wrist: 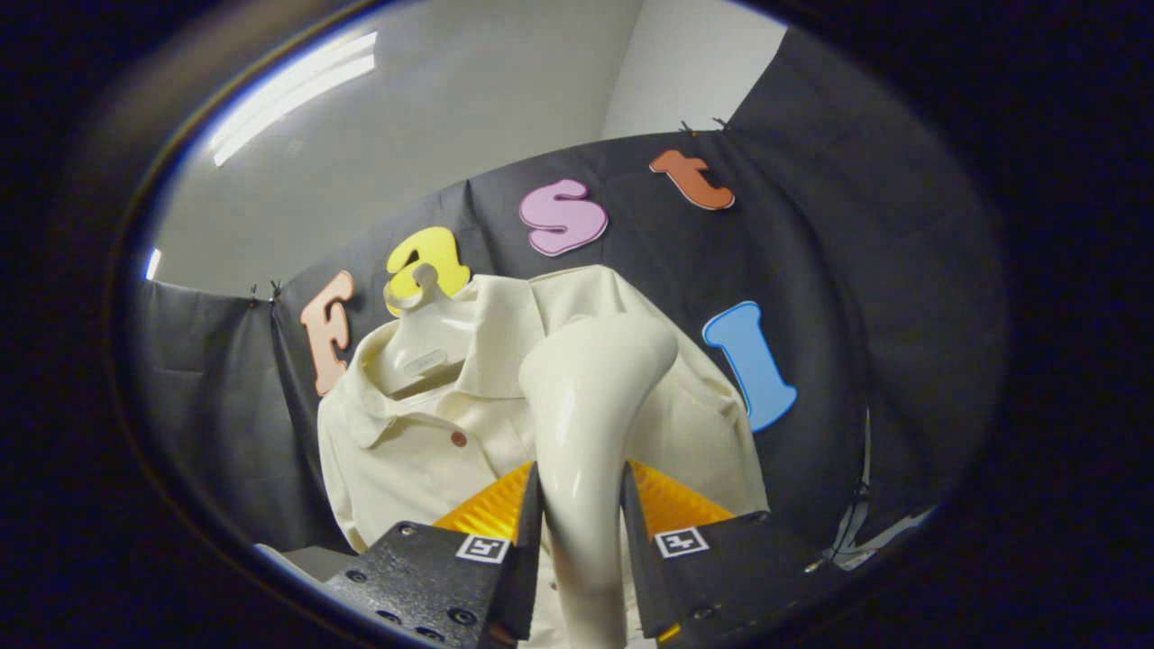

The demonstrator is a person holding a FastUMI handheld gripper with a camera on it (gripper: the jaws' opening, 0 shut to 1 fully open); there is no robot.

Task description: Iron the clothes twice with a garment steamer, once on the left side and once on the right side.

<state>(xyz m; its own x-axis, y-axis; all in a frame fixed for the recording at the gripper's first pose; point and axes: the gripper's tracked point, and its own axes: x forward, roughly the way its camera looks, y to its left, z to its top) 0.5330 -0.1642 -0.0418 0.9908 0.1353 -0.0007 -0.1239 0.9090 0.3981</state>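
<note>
Cream steamer [590, 406] clamped between hand-held gripper [580, 523] fingers, head up against cream shirt [424, 451] on mannequin [424, 342].

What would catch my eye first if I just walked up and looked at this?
Right up close, a glossy cream steamer rises between the two black jaws of the gripper, which are shut on its handle. Just beyond it hangs a cream shirt with a collar and a small reddish button, on a pale hanger against the dark cloth wall. Bright yellow pads peek out behind the jaws.
</note>
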